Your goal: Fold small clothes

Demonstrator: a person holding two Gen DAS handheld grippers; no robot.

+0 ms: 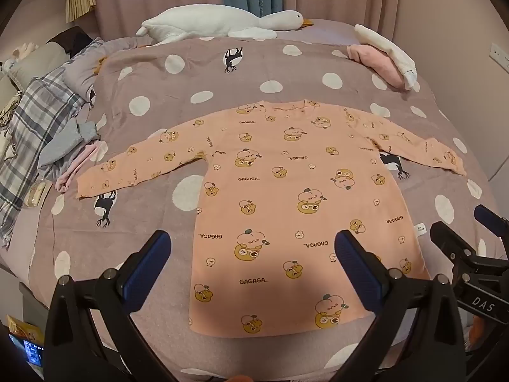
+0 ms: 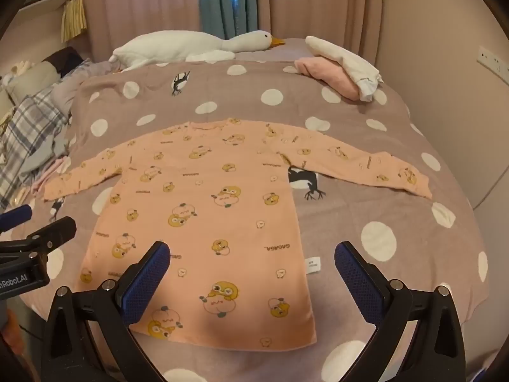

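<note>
Both spread wide, empty: left gripper (image 1: 253, 248), right gripper (image 2: 253, 259), poised over the hem end of the peach shirt (image 1: 286, 197) lying flat, sleeves out, on the dotted bedspread (image 1: 143, 248); risks pinching bedspread along with hem; risks a skewed, bunched fold from uneven grabs.

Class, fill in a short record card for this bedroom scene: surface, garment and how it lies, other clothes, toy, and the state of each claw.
surface: bedspread, mauve with white dots
garment: peach shirt, spread flat, both sleeves stretched out sideways, unfolded
label: small white tag at the shirt's side seam
other clothes: pink and white pile at the far right of the bed; grey and pink items at the left
toy: plush goose lying along the far edge
left claw: open, above the hem, holding nothing
right claw: open, holding nothing
</note>
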